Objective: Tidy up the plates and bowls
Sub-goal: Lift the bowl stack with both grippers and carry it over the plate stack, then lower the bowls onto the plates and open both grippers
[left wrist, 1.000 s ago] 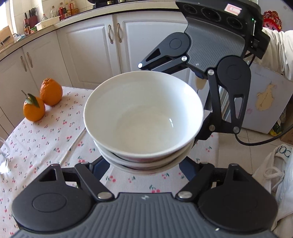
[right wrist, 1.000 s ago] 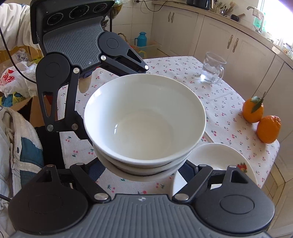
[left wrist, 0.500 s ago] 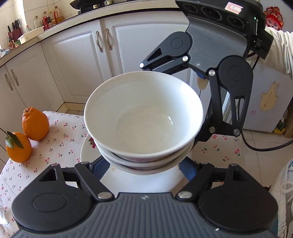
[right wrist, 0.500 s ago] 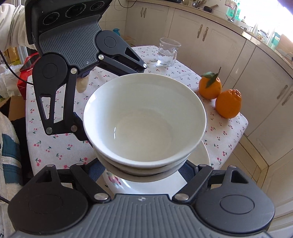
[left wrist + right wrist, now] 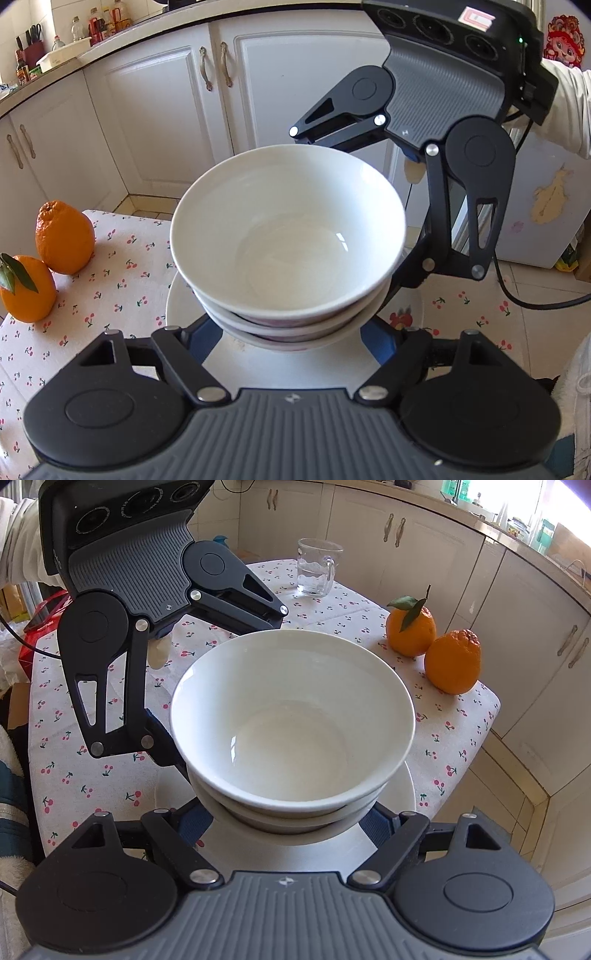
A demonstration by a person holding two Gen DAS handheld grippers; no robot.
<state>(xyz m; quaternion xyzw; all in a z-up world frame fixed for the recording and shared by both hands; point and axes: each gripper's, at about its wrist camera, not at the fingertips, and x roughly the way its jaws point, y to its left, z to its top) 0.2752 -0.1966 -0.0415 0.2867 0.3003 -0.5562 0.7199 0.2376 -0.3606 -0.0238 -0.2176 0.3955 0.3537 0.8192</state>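
**Stack of bowls held from two sides over a white plate**

Stack of glossy white ceramic bowls (image 5: 288, 236), nested, at least three rims visible, lower ones showing a reddish band on the outside. Stack is upright and sits between both grippers, directly above a round white plate with a small red print near its rim (image 5: 295, 365) lying on the table.

Left gripper (image 5: 291, 332): black linkage, grey ribbed body, blue finger pads (image 5: 201, 341) at either side of the lowest bowl, jaws closed on the stack's near side. Seen from the right wrist view, this same gripper (image 5: 173, 753) comes in from the upper left, one finger behind the rim, the other against the bowl's left flank.

Right gripper (image 5: 288, 818): same build, jaws gripping the stack from the opposite side, blue pads against the bottom bowl. A white sleeve (image 5: 569, 107) shows behind it in the left wrist view.

Whether the bottom bowl touches the plate: cannot tell, the underside is hidden.

Table has a white cloth with small red cherry print (image 5: 85, 775). Two oranges, one with a green leaf (image 5: 410, 627), one bumpy-topped (image 5: 452, 661), touching each other, near the table's far corner, well apart from the plate. Clear glass mug (image 5: 317, 568) upright at the far end. Cream cabinet doors (image 5: 155, 110) beyond the table.
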